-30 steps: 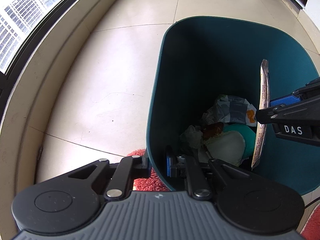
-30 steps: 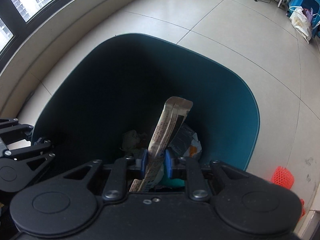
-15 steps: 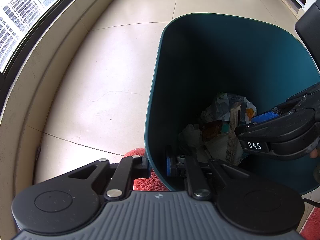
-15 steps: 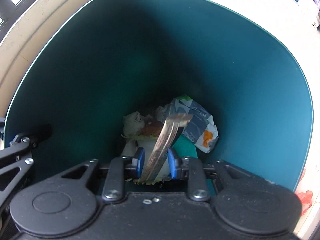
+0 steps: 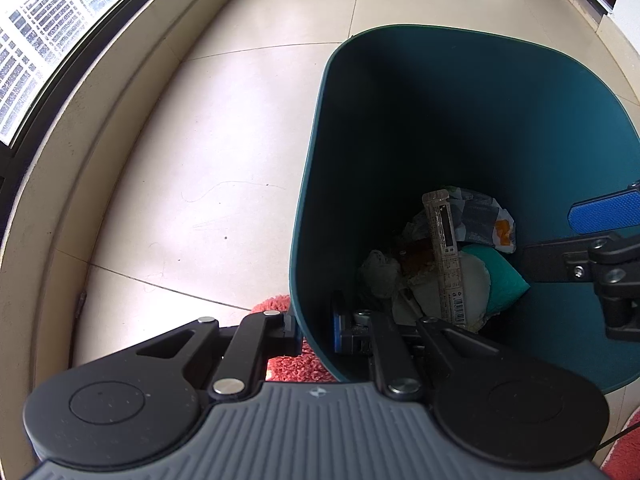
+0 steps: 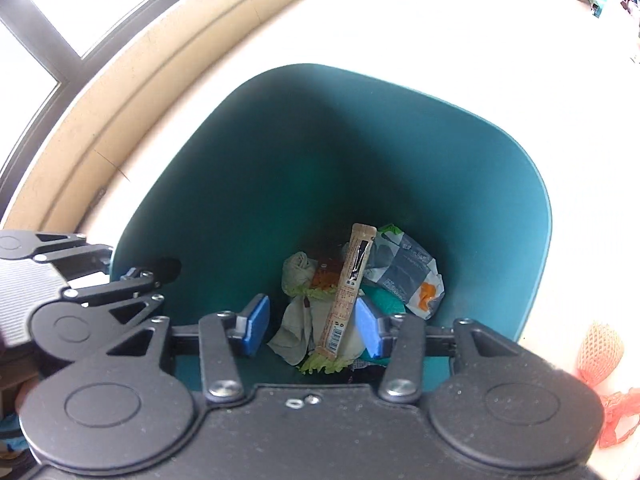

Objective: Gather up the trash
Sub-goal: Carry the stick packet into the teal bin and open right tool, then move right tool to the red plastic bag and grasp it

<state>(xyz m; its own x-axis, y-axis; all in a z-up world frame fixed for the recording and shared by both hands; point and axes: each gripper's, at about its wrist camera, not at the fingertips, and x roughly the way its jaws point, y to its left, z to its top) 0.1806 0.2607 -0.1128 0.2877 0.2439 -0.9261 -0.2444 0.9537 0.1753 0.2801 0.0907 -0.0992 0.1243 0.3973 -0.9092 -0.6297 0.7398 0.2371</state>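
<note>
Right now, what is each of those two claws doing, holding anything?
Left gripper: closed on the teal bin's rim.
Right gripper: open, just been opening; the long wrapper lies loose in the bin.

Left gripper [image 5: 316, 330] clamped tight, angled steeply down. Right gripper [image 6: 310, 326] jaws just opening, nothing gripped between them.

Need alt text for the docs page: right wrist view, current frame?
The right gripper, jaws open and empty, looks down into a teal trash bin where a long beige stick wrapper lies on crumpled trash. The left gripper clamps the bin's rim at left; pale tiled floor surrounds it.
</note>
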